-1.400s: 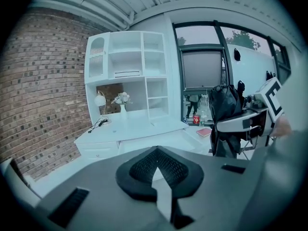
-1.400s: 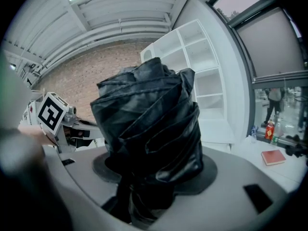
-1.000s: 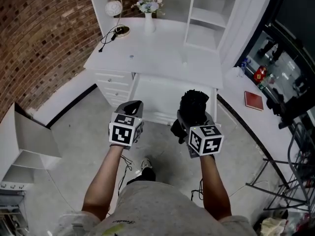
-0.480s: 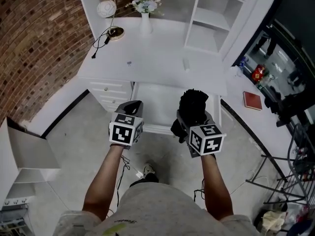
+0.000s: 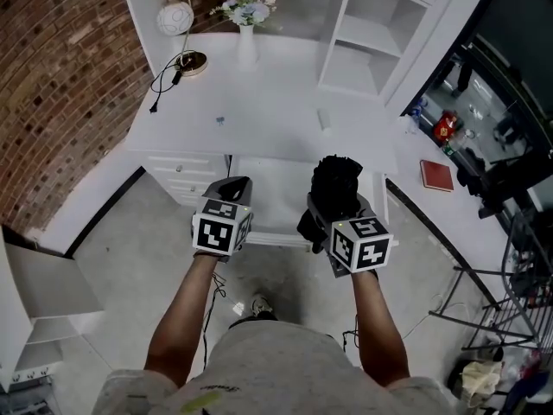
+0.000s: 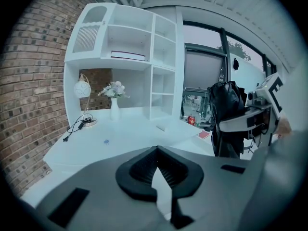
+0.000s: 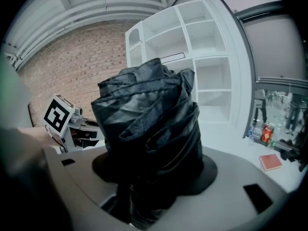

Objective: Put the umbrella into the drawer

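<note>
Gripping the umbrella [image 5: 337, 180] in my right gripper [image 5: 339, 217] over the open drawer [image 5: 268, 197], not yet deposited; left gripper [image 5: 229, 186] clenched, empty.

I am looking for words and numbers, and I am not finding any that I can read. The red book [image 5: 435, 175] is looking too small for me to read anything on its cover.

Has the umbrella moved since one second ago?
Yes. The umbrella has moved forward, farther over the open drawer, towards the white desk.
</note>
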`<state>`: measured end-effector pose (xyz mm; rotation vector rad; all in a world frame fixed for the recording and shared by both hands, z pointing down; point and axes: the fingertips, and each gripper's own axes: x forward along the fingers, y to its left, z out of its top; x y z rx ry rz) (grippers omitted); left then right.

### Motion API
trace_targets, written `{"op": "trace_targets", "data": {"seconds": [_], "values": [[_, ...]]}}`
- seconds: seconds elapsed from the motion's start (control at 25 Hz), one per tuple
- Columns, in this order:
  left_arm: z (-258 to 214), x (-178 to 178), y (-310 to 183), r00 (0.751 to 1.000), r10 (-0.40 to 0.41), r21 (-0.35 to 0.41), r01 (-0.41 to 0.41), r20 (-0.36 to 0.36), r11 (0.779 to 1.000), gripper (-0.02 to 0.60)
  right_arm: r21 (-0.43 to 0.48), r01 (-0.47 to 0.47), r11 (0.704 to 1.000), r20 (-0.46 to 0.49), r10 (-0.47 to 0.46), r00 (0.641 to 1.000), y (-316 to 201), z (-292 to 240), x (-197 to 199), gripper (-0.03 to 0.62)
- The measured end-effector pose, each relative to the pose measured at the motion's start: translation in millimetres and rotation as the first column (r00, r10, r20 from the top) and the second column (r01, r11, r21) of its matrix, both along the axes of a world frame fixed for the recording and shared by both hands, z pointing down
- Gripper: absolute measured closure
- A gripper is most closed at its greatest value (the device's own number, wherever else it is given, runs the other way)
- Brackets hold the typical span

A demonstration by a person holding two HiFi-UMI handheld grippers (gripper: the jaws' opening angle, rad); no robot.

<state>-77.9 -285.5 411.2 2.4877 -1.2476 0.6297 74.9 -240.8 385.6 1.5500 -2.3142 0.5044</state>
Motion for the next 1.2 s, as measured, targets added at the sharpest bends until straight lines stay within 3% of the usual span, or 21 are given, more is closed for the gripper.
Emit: {"op": "trace_targets", "data": {"seconds": [0.52,0.76,1.2], "values": [[3.8,2.5,-27.8,1.000,-0.007,-0.007,0.007,-0.005,1.000,0.584,0.017,0.062,0.998,0.006,-0.062,0.998,-33.8,-10.2,-9.5,0.333],[7.7,-7.4,-38.4,0.995,-0.095,-0.002,0.095,0.029,0.995,0.584,0.009,0.143,0.990,0.026,-0.143,0.989,-55.2,5.3,-11.5,0.333],[18.7,-16.9,-48.4,0.967,-0.250,-0.017,0.251,0.055,0.968,0.584,-0.055,0.306,0.950,0.031,-0.305,0.952,-94.6,34.4,-8.5,0.333]]}}
